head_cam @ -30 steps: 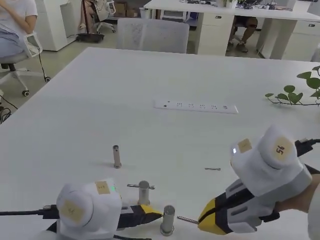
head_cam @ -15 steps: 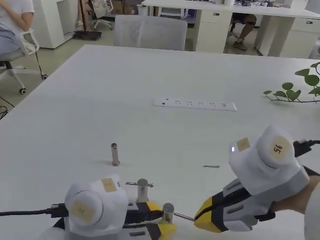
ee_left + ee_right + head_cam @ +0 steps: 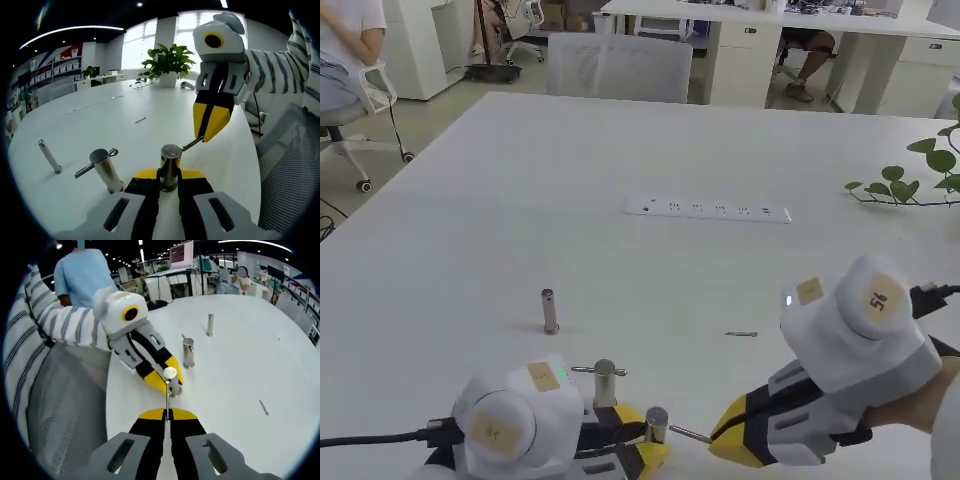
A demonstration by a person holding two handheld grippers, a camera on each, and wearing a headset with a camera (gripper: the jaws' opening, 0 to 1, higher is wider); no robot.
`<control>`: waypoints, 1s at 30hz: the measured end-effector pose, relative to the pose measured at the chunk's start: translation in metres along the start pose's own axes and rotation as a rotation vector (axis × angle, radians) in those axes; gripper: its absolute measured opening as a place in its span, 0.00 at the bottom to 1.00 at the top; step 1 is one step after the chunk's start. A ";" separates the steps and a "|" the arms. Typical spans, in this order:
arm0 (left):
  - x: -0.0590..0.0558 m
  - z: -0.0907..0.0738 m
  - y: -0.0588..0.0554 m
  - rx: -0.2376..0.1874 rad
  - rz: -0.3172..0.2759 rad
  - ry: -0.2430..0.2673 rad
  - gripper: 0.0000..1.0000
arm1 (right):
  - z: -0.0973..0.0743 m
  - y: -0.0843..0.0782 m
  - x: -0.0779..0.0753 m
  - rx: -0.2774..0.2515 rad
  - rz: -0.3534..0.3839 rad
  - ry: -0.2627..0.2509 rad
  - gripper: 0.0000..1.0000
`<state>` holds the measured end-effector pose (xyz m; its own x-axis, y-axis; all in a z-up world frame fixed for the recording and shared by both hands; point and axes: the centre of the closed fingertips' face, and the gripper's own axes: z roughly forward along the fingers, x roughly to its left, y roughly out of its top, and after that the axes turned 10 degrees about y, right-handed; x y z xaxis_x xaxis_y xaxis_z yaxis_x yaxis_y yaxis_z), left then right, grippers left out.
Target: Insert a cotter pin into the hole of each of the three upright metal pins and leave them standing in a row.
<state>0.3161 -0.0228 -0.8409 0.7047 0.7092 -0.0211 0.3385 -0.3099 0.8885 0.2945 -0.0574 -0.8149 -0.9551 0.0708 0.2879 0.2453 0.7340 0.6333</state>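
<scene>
Left gripper view: left gripper [image 3: 169, 180] clamps the nearest metal pin [image 3: 170, 161] upright; right gripper [image 3: 210, 134] pinches the cotter pin [image 3: 191, 144] level, tip at its head.

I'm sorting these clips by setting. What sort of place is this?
Most likely an open-plan office: a large white table with a power strip on it, a wheeled office chair and more white desks behind, and a potted plant on the table.

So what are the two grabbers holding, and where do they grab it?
The left gripper clamps the nearest upright metal pin near its base. The right gripper pinches a cotter pin by its rear end.
</scene>
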 end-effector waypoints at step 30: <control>0.001 0.002 0.000 0.033 -0.022 0.149 0.11 | 0.002 0.002 -0.006 0.016 -0.034 -0.007 0.03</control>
<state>0.3181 -0.0239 -0.8419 0.5970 0.8017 0.0301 0.3753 -0.3123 0.8727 0.3005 -0.0554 -0.8166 -0.9641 0.0504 0.2608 0.2099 0.7465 0.6315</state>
